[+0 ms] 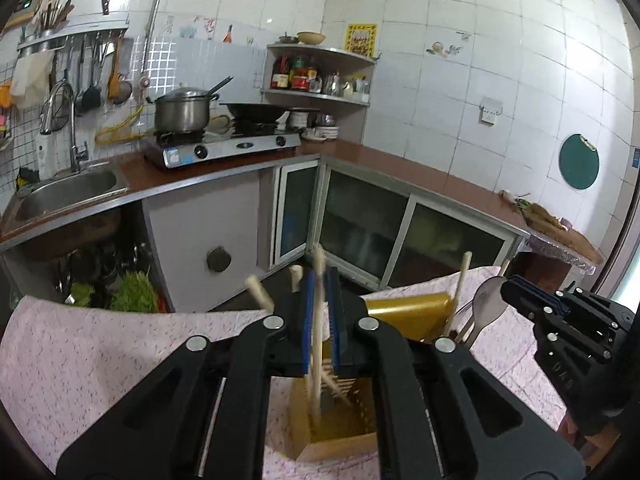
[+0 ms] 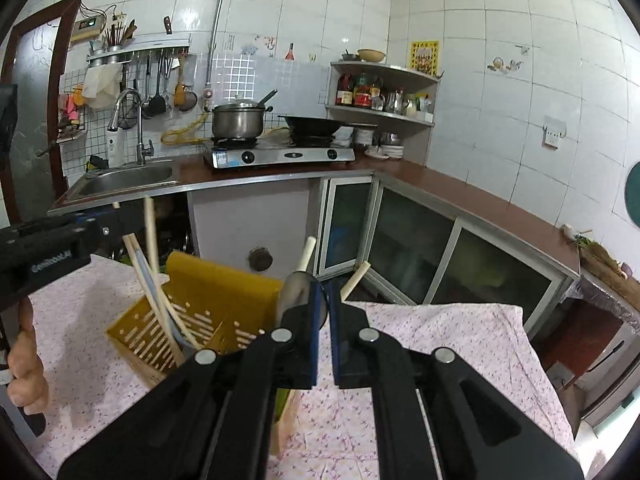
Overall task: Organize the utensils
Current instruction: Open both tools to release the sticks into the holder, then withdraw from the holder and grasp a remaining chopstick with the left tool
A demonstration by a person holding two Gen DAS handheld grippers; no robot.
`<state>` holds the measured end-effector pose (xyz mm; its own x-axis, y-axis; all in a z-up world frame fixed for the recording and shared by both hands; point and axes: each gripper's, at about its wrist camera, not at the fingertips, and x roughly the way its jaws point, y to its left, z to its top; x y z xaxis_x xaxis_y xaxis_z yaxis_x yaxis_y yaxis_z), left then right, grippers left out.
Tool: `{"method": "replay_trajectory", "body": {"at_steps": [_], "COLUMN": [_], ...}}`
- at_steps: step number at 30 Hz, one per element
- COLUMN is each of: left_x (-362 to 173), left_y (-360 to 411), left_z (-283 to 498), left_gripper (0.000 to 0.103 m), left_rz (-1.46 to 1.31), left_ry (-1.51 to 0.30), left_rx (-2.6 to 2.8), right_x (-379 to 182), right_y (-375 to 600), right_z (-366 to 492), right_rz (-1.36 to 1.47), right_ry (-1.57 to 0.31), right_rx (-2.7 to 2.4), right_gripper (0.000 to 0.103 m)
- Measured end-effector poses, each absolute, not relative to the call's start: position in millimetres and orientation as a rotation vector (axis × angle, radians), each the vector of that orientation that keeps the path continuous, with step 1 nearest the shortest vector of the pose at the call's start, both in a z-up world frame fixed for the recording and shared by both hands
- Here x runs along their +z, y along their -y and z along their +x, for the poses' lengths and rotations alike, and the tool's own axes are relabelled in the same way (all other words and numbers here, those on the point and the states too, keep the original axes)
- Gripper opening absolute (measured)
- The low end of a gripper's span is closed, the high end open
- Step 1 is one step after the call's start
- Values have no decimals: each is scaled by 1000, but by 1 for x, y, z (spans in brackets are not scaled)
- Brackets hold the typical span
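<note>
A yellow slotted utensil holder (image 2: pixel 184 312) stands on the pink-clothed table (image 2: pixel 440 344); it also shows in the left wrist view (image 1: pixel 404 314). My left gripper (image 1: pixel 320 300) hovers over the holder's compartment with a blurred wooden chopstick (image 1: pixel 318 320) between its blue pads; the pads stand slightly apart from it. Other chopsticks (image 2: pixel 156 300) lean in the holder. My right gripper (image 2: pixel 324 312) is nearly closed with a thin gap and holds nothing; a metal spoon (image 2: pixel 294 292) stands just left of its pads. The right gripper appears in the left wrist view (image 1: pixel 516 284) beside the spoon (image 1: pixel 486 300).
Behind the table runs an L-shaped counter (image 2: pixel 460 188) with a sink (image 2: pixel 124 178), a gas stove (image 2: pixel 280 154) with a pot and wok, a corner shelf (image 2: pixel 384 92) of bottles and glass-door cabinets below. A hand (image 2: pixel 24 372) grips the left tool.
</note>
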<state>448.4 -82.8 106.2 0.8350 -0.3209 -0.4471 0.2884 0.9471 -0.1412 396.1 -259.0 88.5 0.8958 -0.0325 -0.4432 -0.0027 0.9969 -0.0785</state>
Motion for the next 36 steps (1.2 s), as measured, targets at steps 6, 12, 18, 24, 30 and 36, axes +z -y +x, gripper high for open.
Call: {"method": "replay_trajectory", "body": {"at_steps": [6, 12, 18, 24, 30, 36], "left_x": [116, 124, 115, 97, 59, 20], "left_y": [60, 41, 18, 5, 4, 7], "left_z": [428, 396, 359, 328, 309, 300], "left_gripper": [51, 74, 91, 98, 98, 98], "left_rz": [-106, -83, -58, -56, -78, -87], "left_ry": [-492, -507, -558, -637, -792, -923], "left_rx": [-313, -270, -205, -166, -155, -125], "right_x": [94, 101, 86, 62, 34, 12], "right_y": [270, 283, 289, 282, 272, 272], "right_z": [382, 352, 319, 288, 264, 246], "right_rz": [-8, 39, 57, 54, 80, 92], "right_ry": [-469, -463, -537, -634, -730, -779], "right_rx": [-4, -32, -94, -129, -111, -141], "right_gripper": [36, 51, 65, 82, 84, 84]}}
